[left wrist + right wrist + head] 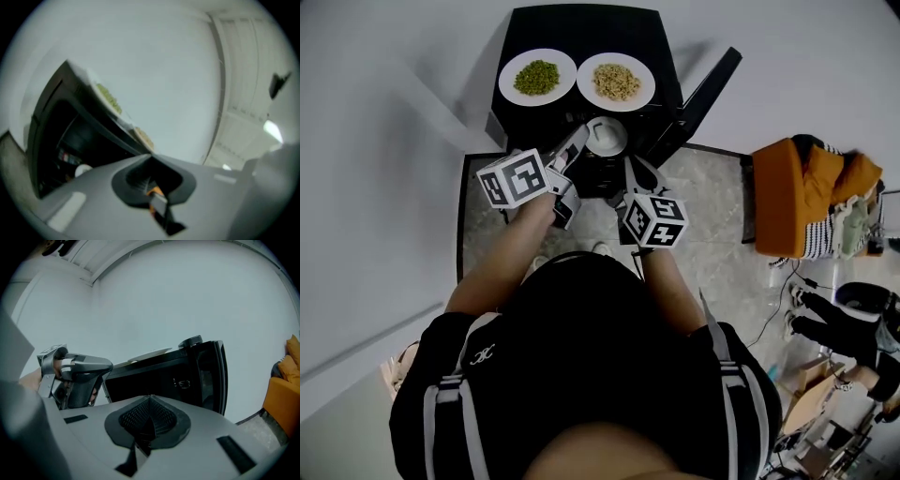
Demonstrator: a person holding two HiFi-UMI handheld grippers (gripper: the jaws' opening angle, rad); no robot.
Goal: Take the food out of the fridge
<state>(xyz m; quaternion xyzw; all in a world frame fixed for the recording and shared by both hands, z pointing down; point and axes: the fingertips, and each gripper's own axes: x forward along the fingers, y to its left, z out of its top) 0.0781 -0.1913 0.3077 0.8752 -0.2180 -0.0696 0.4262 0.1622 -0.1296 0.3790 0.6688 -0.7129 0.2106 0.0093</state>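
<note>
A small black fridge stands against the wall with its door swung open to the right. On its top sit a plate of green peas and a plate of beige pasta. A white bowl shows at the fridge's open front. My left gripper is shut and empty, its tips just left of the bowl. My right gripper is shut and empty too, a little nearer than the bowl. In the left gripper view the closed jaws face the fridge. The right gripper view shows closed jaws and the open door.
An orange seat piled with clothes stands to the right of the fridge. A seated person's dark sleeve and cables lie at the lower right. White walls close in the fridge at the back and left. The floor is stone tile.
</note>
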